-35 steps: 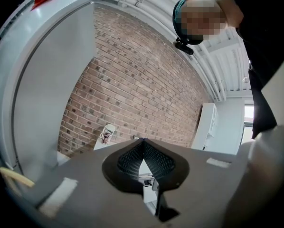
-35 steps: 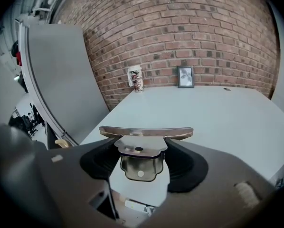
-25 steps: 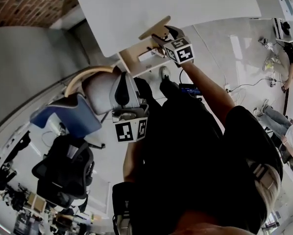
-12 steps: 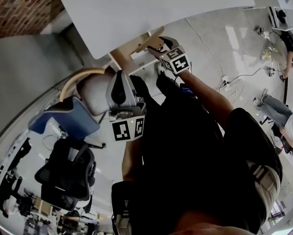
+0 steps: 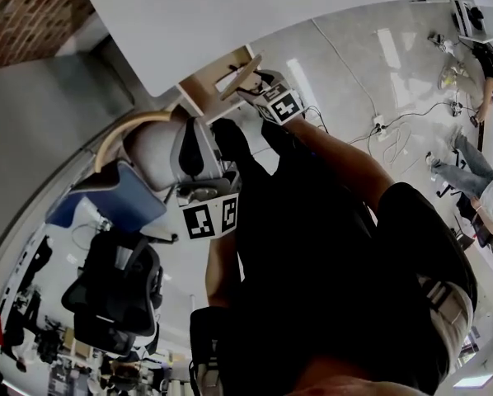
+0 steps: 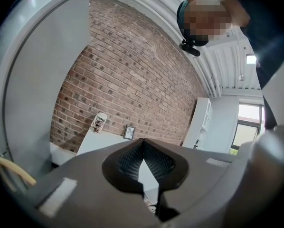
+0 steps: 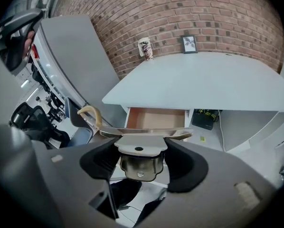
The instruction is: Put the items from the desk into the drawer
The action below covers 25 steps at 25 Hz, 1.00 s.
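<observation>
From where I stand, the right gripper [image 7: 142, 145] tips downward toward the open light-wood drawer [image 7: 156, 118] that juts from under the white table [image 7: 199, 80]. Its fingers [image 7: 187, 161] stand wide and clamp a shiny silver metal clip [image 7: 138, 166] by its two sides. The clip's broad flat blade lies crosswise just ahead of the fingertips. The clip hangs in the air close to the drawer's front, and it is not inside the drawer.

The left gripper [image 6: 142, 144] is held nearer the person's body, just beside a grey round-backed chair with a curved wooden rim [image 5: 152, 151]. It points toward the red brick wall [image 6: 132, 80]. Its fingertips meet, and nothing sits between them.

At the table's far edge, against the bricks, stand a patterned cup [image 7: 146, 48] and a small dark-framed picture [image 7: 189, 43], a little apart. A blue-seated chair [image 5: 106, 200] and a black office chair [image 5: 110, 291] stand on the pale floor to the person's left.
</observation>
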Tool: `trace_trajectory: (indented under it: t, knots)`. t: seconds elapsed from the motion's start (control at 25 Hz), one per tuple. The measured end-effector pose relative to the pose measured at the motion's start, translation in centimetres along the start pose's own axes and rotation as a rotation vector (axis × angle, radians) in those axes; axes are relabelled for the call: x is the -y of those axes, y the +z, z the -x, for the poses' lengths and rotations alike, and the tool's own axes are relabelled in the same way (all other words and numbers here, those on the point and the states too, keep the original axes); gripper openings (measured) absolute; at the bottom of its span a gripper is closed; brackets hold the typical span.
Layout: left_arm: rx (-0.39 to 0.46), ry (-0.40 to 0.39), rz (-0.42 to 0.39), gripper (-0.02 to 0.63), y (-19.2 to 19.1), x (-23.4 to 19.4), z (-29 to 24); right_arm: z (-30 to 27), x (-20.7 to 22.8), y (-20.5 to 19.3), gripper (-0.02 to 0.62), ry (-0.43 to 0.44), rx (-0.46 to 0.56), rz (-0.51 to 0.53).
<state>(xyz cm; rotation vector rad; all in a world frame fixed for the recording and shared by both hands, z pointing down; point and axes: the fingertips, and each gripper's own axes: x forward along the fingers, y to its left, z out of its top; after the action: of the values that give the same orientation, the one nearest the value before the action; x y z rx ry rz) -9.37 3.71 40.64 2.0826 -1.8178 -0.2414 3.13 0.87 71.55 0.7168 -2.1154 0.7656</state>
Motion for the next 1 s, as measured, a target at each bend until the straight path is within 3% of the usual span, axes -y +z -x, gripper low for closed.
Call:
trace_trajectory:
  t: [0.2, 0.64, 1.0]
  knots:
    - [-0.017, 0.018, 0.004, 0.009, -1.3, -1.5, 0.2, -4.1, -1.1, -2.3, 0.291, 0.009, -0.083, 0.012]
    - [-0.064, 0.083, 0.045, 0.009, -4.5, -5.9, 0.2, -13.2, -0.8, -7.2, 0.293, 0.026, -0.228, -0.110]
    - [-0.112, 0.111, 0.070, 0.009, -7.1, -9.0, -0.5, -18.8, 4.2, -9.5, 0.293, -0.096, -0.308, -0.114]
